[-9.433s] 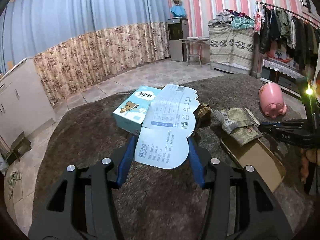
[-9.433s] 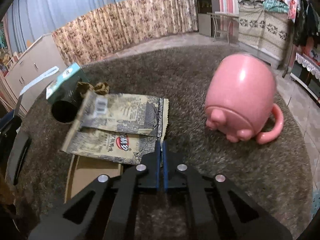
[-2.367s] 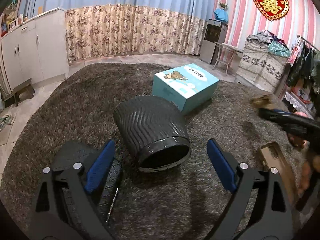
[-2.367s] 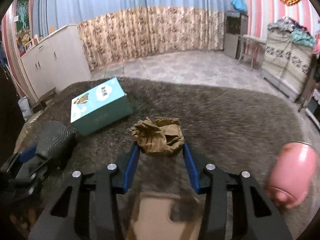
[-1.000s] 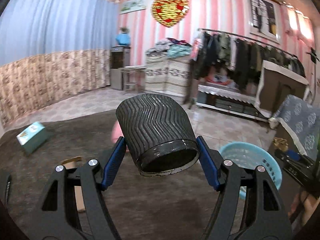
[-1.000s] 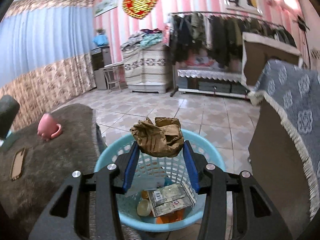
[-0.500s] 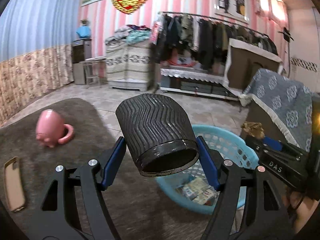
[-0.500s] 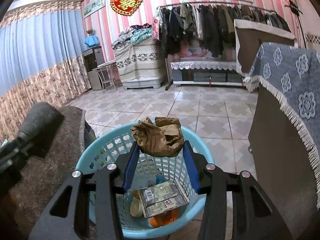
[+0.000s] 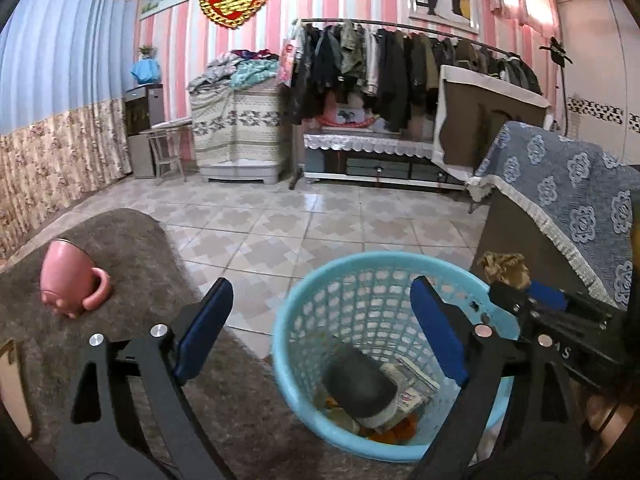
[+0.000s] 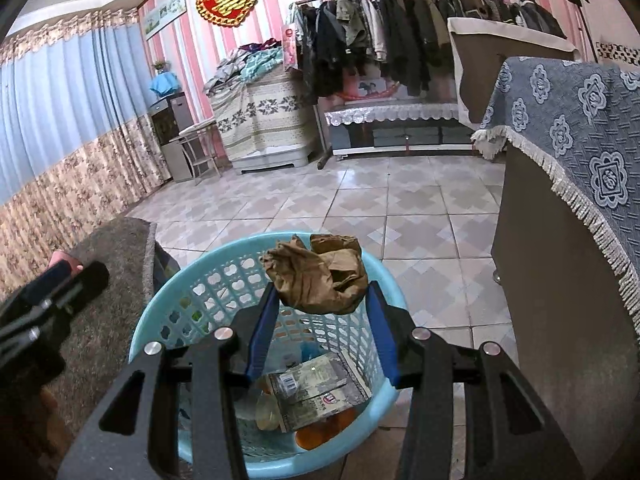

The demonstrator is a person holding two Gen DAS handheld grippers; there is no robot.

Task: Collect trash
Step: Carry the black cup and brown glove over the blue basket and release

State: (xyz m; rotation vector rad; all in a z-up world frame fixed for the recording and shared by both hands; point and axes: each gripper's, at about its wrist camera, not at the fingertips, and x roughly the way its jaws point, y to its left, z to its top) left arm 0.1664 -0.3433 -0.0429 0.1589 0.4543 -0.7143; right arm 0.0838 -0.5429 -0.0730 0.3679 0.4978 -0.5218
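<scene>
Dark cup dropped into basket.
Left hand-held gripper (image 9: 320, 332) opening, now empty; dark ribbed cup (image 9: 360, 384) lies in blue basket (image 9: 380, 264). Right hand-held gripper (image 10: 322, 312) grasps crumpled brown paper (image 10: 316, 276) above the rim; likely next.

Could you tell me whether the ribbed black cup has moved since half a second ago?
Yes. The ribbed black cup has dropped from between the opening left tongs into the light blue plastic basket, onto the trash there.

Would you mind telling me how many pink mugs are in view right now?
1. The pink mug lies on its side on the brown rug, left of the blue basket. In the right wrist view the left tool mostly hides it.
</scene>
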